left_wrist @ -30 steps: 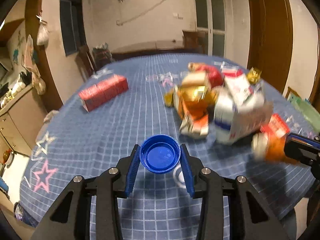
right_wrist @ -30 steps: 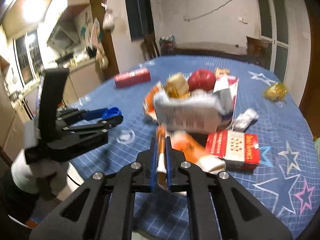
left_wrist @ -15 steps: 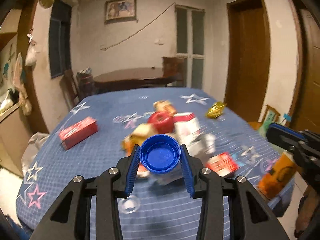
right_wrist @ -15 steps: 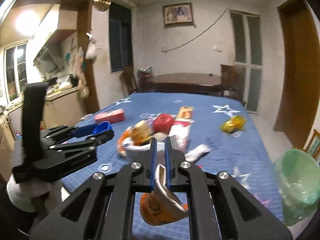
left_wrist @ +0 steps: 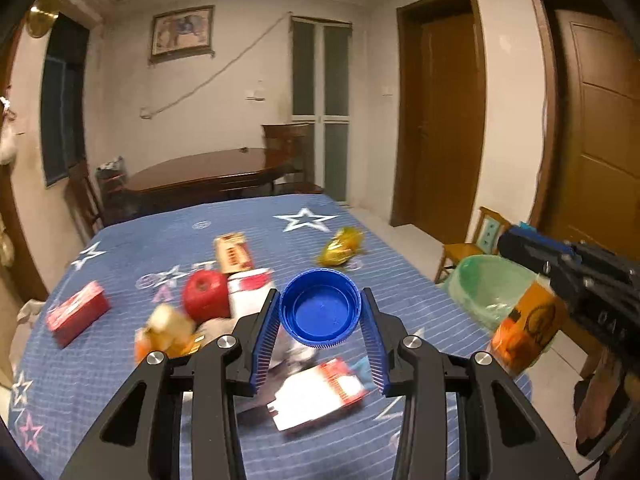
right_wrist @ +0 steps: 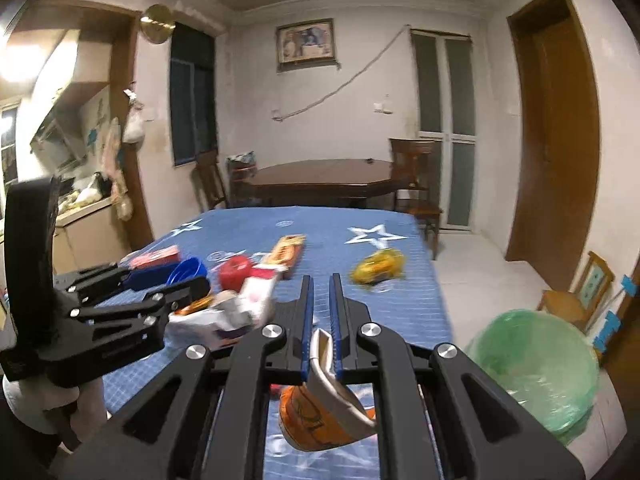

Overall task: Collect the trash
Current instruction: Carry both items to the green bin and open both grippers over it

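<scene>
My left gripper [left_wrist: 320, 312] is shut on a blue bottle cap [left_wrist: 320, 312], held above the blue star-patterned table [left_wrist: 208, 224]. It also shows in the right wrist view [right_wrist: 188, 276]. My right gripper [right_wrist: 320, 320] is shut on the rim of an orange paper cup [right_wrist: 320, 420], which hangs below the fingers; the cup shows in the left wrist view [left_wrist: 528, 328] at the right. A bin lined with a green bag [right_wrist: 532, 368] stands on the floor right of the table; it shows in the left wrist view [left_wrist: 492, 292] too.
Trash lies on the table: a red apple [left_wrist: 206, 296], a red box [left_wrist: 76, 314], a gold wrapper [left_wrist: 342, 246], a red-and-white carton [left_wrist: 316, 392], a yellow-red packet [left_wrist: 234, 254]. A small wooden chair [left_wrist: 476, 244] stands behind the bin. A dark wooden table [right_wrist: 320, 180] is farther back.
Both grippers rose and drew back from the trash pile, keeping the cap and the cup. The view swung right, and the green bin came into sight.
</scene>
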The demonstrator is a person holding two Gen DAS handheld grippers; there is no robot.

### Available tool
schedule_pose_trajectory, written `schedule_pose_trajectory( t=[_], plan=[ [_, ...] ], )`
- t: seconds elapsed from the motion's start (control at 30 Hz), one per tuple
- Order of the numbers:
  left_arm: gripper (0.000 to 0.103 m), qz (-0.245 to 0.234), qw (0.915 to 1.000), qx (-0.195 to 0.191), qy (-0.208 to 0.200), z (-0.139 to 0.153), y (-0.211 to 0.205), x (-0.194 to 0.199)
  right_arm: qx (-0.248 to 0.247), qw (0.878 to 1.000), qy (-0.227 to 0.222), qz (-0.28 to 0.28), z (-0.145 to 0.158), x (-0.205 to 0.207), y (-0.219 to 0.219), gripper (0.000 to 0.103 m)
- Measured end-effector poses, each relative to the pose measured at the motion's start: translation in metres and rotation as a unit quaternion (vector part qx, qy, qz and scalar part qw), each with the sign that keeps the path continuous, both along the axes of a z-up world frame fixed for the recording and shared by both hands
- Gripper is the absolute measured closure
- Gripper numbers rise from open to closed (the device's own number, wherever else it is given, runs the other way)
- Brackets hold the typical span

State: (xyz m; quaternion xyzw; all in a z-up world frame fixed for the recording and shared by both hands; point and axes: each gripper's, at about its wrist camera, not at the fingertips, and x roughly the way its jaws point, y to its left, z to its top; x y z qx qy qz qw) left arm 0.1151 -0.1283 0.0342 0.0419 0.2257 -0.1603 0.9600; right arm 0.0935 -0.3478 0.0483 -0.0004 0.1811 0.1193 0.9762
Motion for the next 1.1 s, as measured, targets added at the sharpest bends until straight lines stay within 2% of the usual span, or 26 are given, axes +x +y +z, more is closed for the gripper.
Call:
schedule_pose_trajectory(
  t=[0.27, 0.53, 0.77, 0.97, 1.1],
  plan=[
    [0.062, -0.068, 0.9976, -0.005, 0.009, 0.01, -0.09, 0.041, -0.006, 0.998, 0.025, -0.062, 0.017, 0.016, -0.077, 0.097],
    [0.062, -0.141, 0.9894, -0.014, 0.034, 0.008, -0.189, 0.081, -0.008, 0.992, 0.061, -0.11, 0.023, 0.039, -0.133, 0.097],
    [0.062, -0.186, 0.9791, 0.003, 0.083, -0.013, -0.262, 0.124, 0.026, 0.979, 0.15, -0.134, -0.007, 0.078, -0.192, 0.097],
    [0.062, -0.219, 0.9636, 0.046, 0.146, -0.055, -0.317, 0.16, 0.045, 0.965, 0.219, -0.138, -0.041, 0.102, -0.22, 0.097],
    [0.062, -0.229, 0.956, 0.055, 0.175, -0.076, -0.337, 0.172, 0.045, 0.958, 0.247, -0.142, -0.058, 0.113, -0.232, 0.097]
  ],
)
